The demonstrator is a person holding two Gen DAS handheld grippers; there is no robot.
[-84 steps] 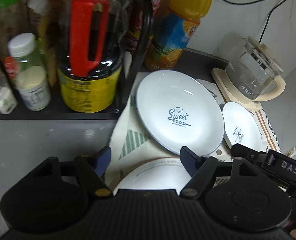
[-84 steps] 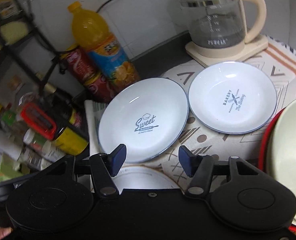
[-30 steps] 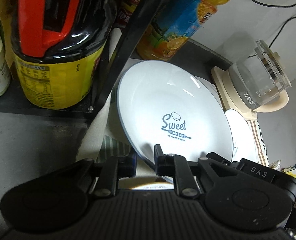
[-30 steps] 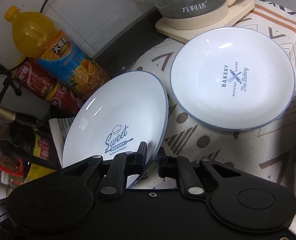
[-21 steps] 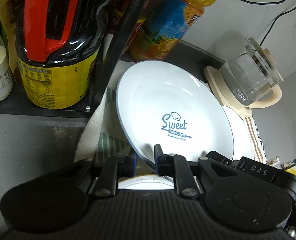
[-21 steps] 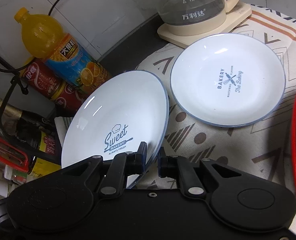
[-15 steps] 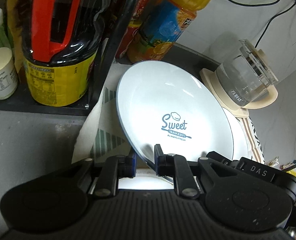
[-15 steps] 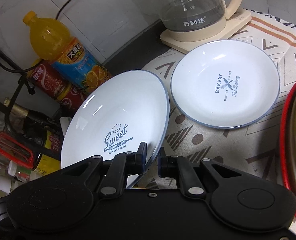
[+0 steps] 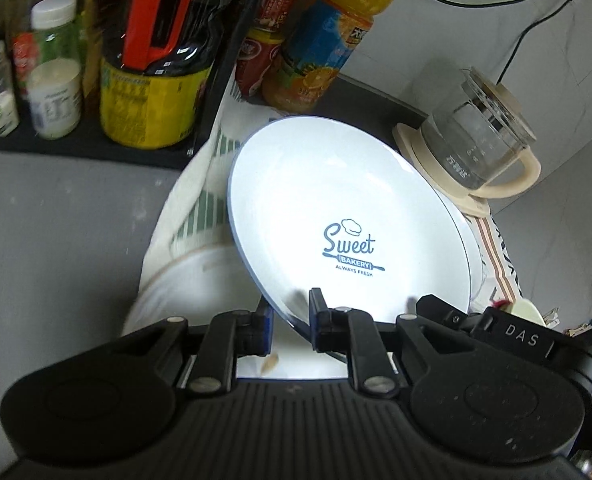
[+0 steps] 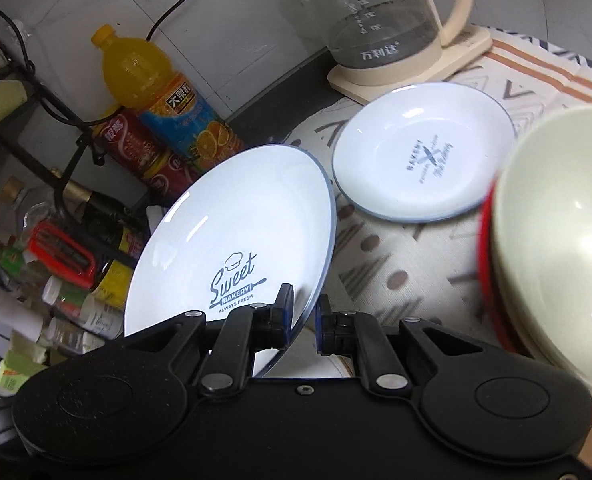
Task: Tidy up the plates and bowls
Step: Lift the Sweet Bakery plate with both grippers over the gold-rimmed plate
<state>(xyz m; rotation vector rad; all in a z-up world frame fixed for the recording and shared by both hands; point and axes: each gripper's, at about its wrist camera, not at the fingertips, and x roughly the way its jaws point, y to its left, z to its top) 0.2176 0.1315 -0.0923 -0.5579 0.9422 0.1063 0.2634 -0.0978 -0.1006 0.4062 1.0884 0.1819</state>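
**Both grippers hold one plate**

We clamp the Sweet Bakery plate at its near rim with the left gripper and right gripper. It tilts above a lower plate, directly beneath.

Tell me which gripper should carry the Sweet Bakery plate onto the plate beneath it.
Neither alone: left gripper and right gripper both clamp the tilted Sweet Bakery plate at its near rim. The lower plate lies on the left gripper's side, so left probably leads.
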